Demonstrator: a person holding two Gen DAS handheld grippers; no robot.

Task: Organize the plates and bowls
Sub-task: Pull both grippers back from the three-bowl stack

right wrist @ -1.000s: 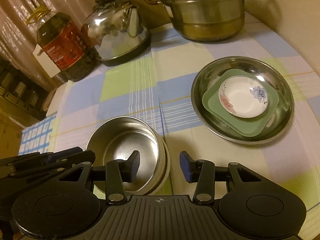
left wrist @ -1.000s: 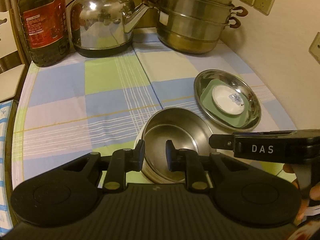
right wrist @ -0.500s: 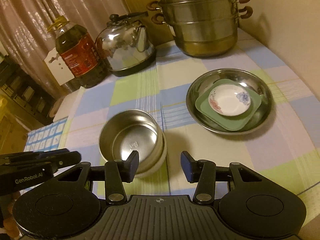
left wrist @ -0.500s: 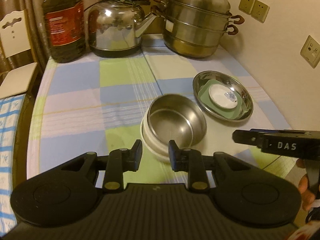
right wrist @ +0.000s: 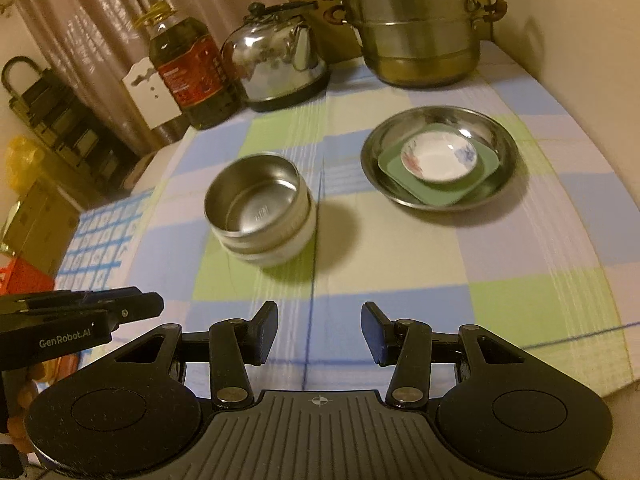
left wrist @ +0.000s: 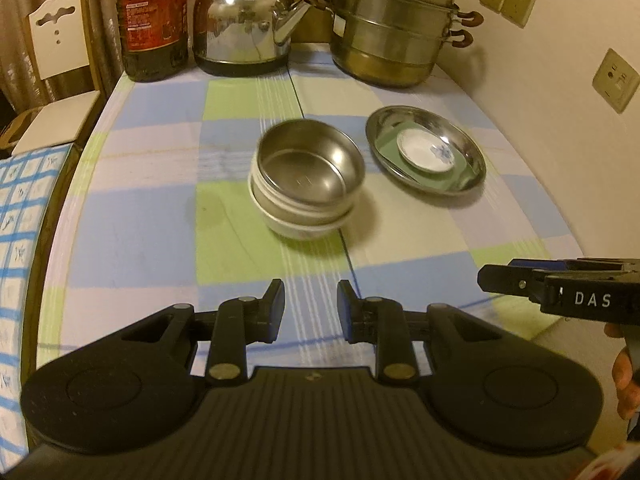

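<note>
Steel bowl [left wrist: 308, 170] nested in white bowl [left wrist: 298, 228], both hand-held grippers released, empty

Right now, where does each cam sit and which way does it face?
Left wrist: on the left gripper, angled down over the table; own fingers apart and empty, right gripper at right edge.
Right wrist: on the right gripper, angled down too; own fingers apart and empty, left gripper at left edge.
Shared: steel bowl nested in a white bowl, steel plate holding a green dish and small bowl.
</note>
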